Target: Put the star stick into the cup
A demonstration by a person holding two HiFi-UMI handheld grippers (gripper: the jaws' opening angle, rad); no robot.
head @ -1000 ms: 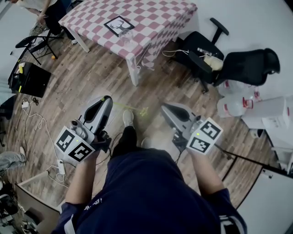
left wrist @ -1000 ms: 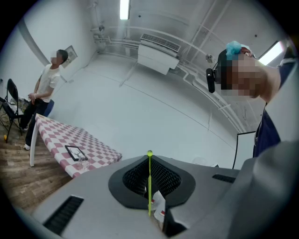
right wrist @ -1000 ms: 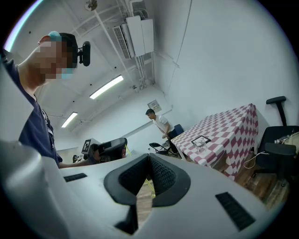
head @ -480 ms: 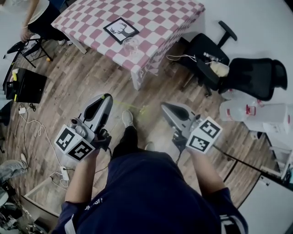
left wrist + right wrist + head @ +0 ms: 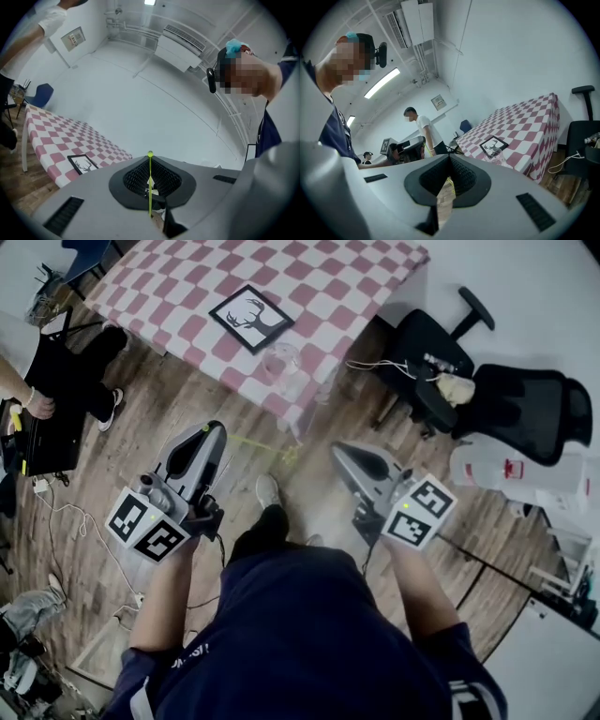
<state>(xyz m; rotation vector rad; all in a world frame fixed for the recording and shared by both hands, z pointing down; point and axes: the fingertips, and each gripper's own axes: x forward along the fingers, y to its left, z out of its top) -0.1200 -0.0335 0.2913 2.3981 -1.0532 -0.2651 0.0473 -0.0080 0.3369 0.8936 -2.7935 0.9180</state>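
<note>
Table [image 5: 328,277]: stood at the top of the head view, under a pink-and-white checked cloth that hung over its edges.
On the table: a black-framed deer picture [image 5: 250,319] lay flat; a clear cup [image 5: 278,362] stood upright near the closer edge, near the frame but apart from it.
Floor [image 5: 187,399]: brown wood planks.
On the floor: two black office chairs [image 5: 427,352] right of the table, a clear water jug [image 5: 483,463] near them, and a white cable [image 5: 84,531] at the left.

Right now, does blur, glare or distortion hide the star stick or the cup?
Head view: sharp, edges bent; the star stick is thin and faint against the floor, the clear cup pale on the checked cloth. Left gripper view: heavy fisheye, dark corners, stick crisp in the left hand-held gripper. Right gripper view: fisheye, bright ceiling lamp, cup small.
</note>
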